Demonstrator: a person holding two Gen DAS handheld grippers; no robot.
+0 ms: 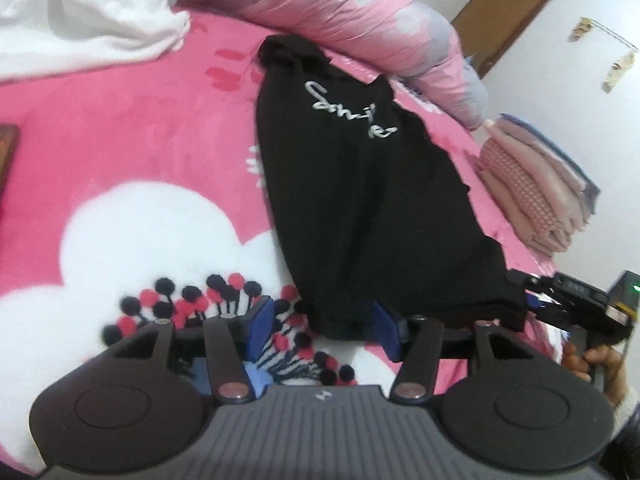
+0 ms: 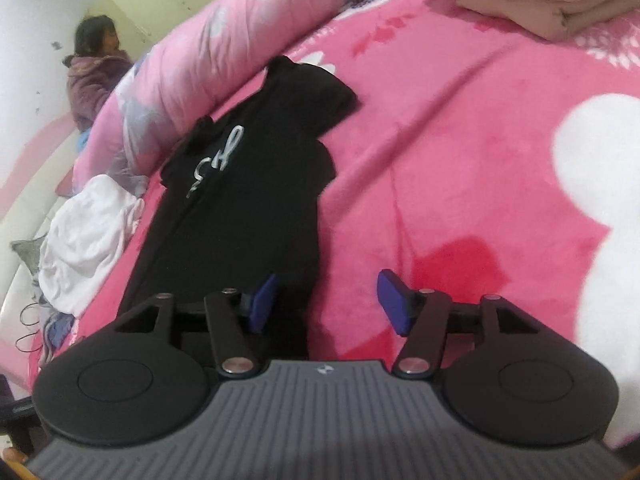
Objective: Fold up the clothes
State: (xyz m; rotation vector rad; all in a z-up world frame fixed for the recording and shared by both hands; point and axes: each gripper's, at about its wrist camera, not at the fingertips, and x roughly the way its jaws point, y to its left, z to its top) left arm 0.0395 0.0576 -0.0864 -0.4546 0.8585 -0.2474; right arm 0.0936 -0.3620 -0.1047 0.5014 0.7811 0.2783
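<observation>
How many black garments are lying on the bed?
1: a black garment with silver lettering, lying lengthwise on the pink blanket beside the rolled quilt. Others may lie outside these views.

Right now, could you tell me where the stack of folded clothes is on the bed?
The stack of folded clothes sits at the pink blanket's right edge in the left wrist view, right of the black shirt and below the rolled pink quilt.

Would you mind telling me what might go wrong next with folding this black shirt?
1. The black shirt lies long and narrow with a bunched far end, so the next fold may come out crooked.
2. Both grippers, left and right, stand open at the near hem; closing there may also catch the pink blanket beneath.
</observation>
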